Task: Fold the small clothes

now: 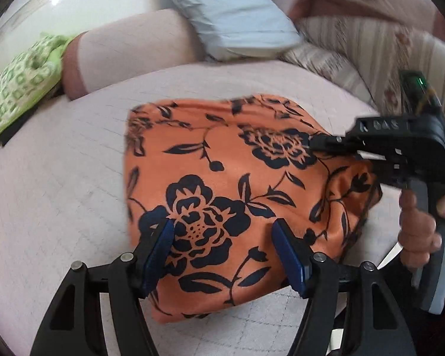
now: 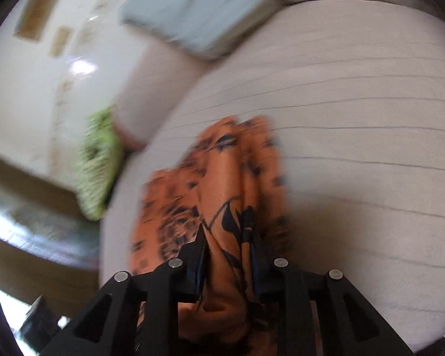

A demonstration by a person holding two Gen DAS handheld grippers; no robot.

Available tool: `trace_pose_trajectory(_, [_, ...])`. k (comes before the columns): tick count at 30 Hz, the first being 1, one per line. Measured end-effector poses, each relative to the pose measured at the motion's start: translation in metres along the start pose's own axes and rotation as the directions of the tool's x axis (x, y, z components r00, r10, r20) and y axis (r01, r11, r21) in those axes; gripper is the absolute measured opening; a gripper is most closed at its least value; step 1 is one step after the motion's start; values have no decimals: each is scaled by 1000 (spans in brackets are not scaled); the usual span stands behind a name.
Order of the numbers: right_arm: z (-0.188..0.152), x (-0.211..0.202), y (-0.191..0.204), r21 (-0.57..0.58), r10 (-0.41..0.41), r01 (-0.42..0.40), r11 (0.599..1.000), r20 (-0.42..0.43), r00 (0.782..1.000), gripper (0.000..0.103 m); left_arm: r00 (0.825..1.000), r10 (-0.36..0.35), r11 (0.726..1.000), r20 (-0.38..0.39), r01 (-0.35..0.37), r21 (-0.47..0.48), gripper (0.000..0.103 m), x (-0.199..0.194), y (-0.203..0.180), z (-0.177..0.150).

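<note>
1. A pale quilted bed fills the near ground; beyond it are a white wall and striped bedding.
2. An orange cloth with dark flowers lies on the bed. Farther off sit a green patterned cloth and a blue-grey pillow.
3. The left claw gapes over the cloth's near edge, pads apart, widening slightly.
4. The right claw, held in a hand, pinches a bunched fold of the cloth.

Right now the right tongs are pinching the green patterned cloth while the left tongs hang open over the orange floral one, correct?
Not quite. The right tongs pinch a bunched fold of the orange floral cloth, as the right wrist view shows. The green patterned cloth lies untouched. The left tongs do hang open over the orange one.
</note>
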State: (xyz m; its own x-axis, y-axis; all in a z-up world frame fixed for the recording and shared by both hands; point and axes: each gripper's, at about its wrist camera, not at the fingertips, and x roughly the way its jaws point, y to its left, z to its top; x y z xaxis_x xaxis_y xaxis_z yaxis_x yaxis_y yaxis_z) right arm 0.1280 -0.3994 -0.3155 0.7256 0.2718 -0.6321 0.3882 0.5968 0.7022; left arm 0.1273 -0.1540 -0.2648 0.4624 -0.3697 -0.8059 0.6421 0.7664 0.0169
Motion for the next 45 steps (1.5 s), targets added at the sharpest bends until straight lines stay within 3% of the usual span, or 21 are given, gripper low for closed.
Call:
trace_pose_trajectory(2, [-2, -2, -3, -13, 8, -8, 1000, -1, 1000, 26, 1000, 21, 999, 21, -22, 37, 73, 0, -5, -4])
trace_pose_trajectory(5, [-1, -10, 6, -80, -23, 24, 996, 19, 1000, 28, 1000, -6, 1000, 19, 5, 28, 73, -2, -1, -5])
trace_pose_trajectory(8, [8, -29, 10, -84, -133, 147, 986, 147, 980, 28, 999, -33, 999, 14, 33, 2, 73, -12, 11, -1])
trace_pose_trajectory(9, [11, -38, 12, -74, -124, 140, 987, 188, 974, 28, 999, -37, 999, 25, 38, -12, 73, -18, 16, 0])
trace_pose_trajectory(11, [19, -50, 18, -78, -22, 40, 996, 221, 975, 28, 998, -24, 999, 57, 26, -36, 73, -30, 25, 1])
trace_pose_trajectory(13, [26, -48, 30, -124, 45, -22, 992, 185, 982, 28, 997, 5, 999, 74, -1, -53, 73, -37, 36, 0])
trace_pose_trajectory(16, [38, -25, 58, -225, 57, -28, 974, 123, 991, 28, 996, 75, 995, 54, -71, -72, 73, -36, 51, -2])
trace_pose_trajectory(20, [52, 11, 59, -201, 76, -73, 977, 5, 997, 28, 994, 109, 986, -12, -110, -127, 73, -21, 66, -9])
trace_pose_trajectory(23, [58, 55, 44, -106, -45, 37, 994, -80, 996, 27, 993, 110, 986, -34, -114, -123, 74, -9, 63, -12])
trace_pose_trajectory(25, [55, 77, 23, -31, -110, 106, 994, -144, 983, 27, 992, 118, 987, -36, -121, -108, 74, -3, 59, -12])
trace_pose_trajectory(27, [54, 72, 20, -11, -84, 84, 996, -129, 988, 27, 988, 148, 985, -53, -152, -84, 76, 3, 55, -13])
trace_pose_trajectory(31, [40, 45, 29, -85, -92, 85, 993, -88, 992, 27, 987, 149, 983, -60, -155, -99, 76, 4, 55, -15])
trace_pose_trajectory(34, [25, 11, 34, -136, -46, 39, 990, -44, 998, 27, 987, 145, 981, -63, -152, -117, 76, 3, 57, -16])
trace_pose_trajectory(38, [-4, -17, 43, -199, 1, -11, 980, -51, 999, 27, 985, 160, 979, -56, -166, -117, 76, 4, 54, -15])
trace_pose_trajectory(45, [-58, -19, 33, -271, -108, 66, 960, -143, 984, 27, 983, 178, 977, -48, -182, -109, 76, 4, 53, -16])
